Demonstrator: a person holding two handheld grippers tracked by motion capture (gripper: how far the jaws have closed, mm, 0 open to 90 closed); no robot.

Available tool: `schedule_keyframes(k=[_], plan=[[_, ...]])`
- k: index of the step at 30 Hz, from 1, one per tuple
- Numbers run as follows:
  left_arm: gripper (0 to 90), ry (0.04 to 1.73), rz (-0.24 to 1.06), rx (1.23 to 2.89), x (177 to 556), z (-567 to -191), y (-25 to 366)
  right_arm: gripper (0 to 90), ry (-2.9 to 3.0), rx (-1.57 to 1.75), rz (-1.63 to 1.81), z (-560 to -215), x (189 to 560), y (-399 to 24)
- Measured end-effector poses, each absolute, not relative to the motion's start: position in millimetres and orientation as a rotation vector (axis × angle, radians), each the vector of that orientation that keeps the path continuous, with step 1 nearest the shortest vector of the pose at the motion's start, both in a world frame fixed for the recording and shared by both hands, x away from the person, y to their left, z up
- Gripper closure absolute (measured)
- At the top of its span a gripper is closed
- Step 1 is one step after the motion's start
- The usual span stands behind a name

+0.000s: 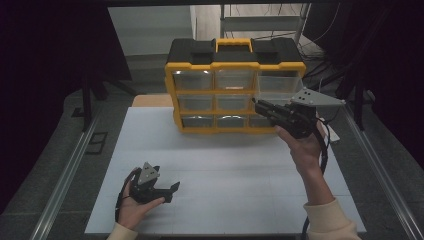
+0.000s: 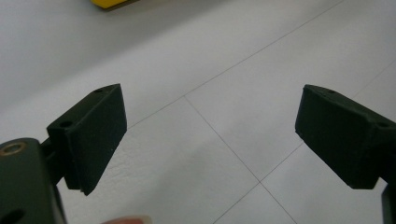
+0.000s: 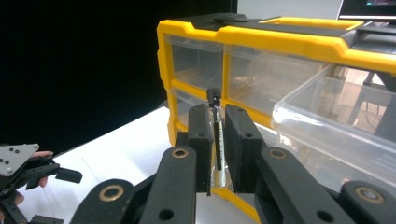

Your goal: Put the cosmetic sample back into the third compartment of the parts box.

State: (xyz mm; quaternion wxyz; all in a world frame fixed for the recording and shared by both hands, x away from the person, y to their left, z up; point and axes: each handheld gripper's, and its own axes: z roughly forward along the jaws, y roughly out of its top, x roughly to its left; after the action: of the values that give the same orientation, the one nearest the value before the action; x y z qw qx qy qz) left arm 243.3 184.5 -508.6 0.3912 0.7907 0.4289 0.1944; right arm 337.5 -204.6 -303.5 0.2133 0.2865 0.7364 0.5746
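Two grippers: my right gripper (image 3: 218,140) clamps a thin clear tube (image 3: 217,154) near the yellow drawer cabinet (image 1: 235,65); left gripper (image 2: 210,140) gapes wide, holding nothing.

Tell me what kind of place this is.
Probably a lab or workshop set up for recording hand work: a white table framed by metal rails, dark curtains on both sides, and a yellow parts organizer with clear drawers, one pulled out.
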Motion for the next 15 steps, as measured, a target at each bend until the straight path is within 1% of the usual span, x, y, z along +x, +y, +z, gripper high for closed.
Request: schedule_keyframes(k=[6,15], plan=[[9.5,1.090,0.494,2.008,243.5,-508.5,185.0,81.6,2.027,0.797,1.581,-298.4,339.4,-206.7],[9.6,1.093,0.494,2.004,243.5,-508.6,186.0,81.6,1.982,0.807,1.578,-278.3,345.0,-212.8]])
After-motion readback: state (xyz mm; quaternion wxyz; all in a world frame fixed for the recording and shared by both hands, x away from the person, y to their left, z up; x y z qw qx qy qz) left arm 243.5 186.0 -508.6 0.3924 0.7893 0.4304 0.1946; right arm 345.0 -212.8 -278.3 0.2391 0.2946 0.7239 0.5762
